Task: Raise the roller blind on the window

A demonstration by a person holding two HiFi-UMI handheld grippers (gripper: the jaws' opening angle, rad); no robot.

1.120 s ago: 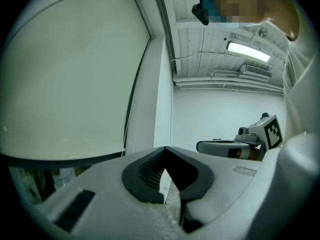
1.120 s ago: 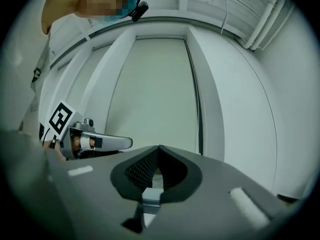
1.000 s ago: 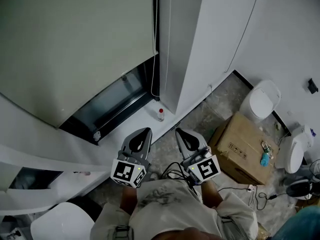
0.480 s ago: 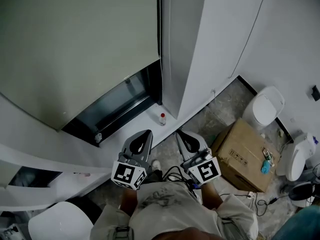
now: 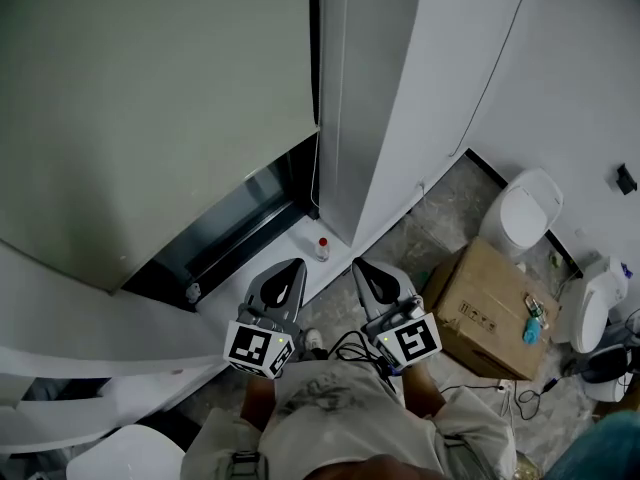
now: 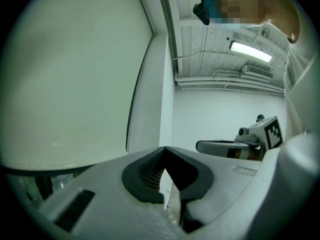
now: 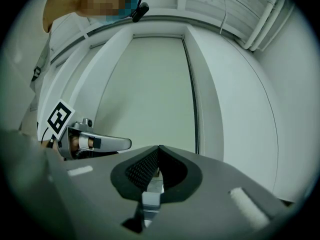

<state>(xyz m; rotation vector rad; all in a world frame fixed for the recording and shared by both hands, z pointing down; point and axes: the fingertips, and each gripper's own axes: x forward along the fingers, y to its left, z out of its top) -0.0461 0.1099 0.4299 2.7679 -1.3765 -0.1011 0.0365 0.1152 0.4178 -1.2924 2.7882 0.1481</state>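
Observation:
The pale roller blind (image 5: 150,98) hangs low over the window and leaves a dark strip of glass (image 5: 245,218) above the sill. Its thin cord (image 5: 316,168) runs down the blind's right edge. My left gripper (image 5: 292,266) and right gripper (image 5: 359,266) are side by side in front of my chest, below the sill and well short of the cord. Both are shut with nothing between their jaws. In the left gripper view the shut left gripper (image 6: 165,149) points up past the blind (image 6: 75,84). The right gripper view shows the right gripper (image 7: 159,147) before the blind (image 7: 150,94) and cord (image 7: 193,99).
A small red-capped bottle (image 5: 322,249) stands on the white sill. A white pillar (image 5: 375,108) rises right of the window. On the floor to the right are a cardboard box (image 5: 487,303), a toilet (image 5: 527,213) and loose cables (image 5: 520,393).
The head view has drifted slightly, so the window sits a little lower in the picture. Both grippers stay shut and in nearly the same place.

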